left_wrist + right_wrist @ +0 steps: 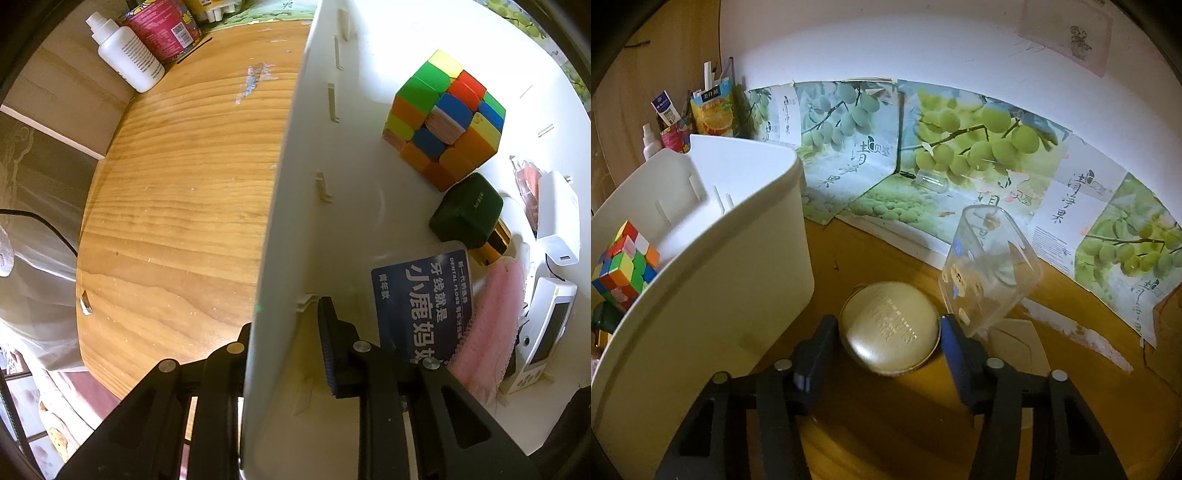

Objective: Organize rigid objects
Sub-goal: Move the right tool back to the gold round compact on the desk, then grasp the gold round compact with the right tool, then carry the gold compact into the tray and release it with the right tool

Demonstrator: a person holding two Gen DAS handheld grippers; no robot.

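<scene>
The round gold tin (pixel 889 332) lies flat on the tabletop (pixel 886 424) just right of the white bin (pixel 713 280), between the right gripper's (pixel 888 338) spread fingers, which flank its rim without clearly pressing it. It looks stiff, light and slick, so a grip across its widest part should hold best. The left gripper (pixel 284 332) pinches the bin's wall.

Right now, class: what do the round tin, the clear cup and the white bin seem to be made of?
Round tin: probably metal, brushed gold sheen with embossed lettering.
Clear cup: see-through plastic or glass; cannot tell which.
White bin: likely matte plastic, with moulded ribs inside.
</scene>
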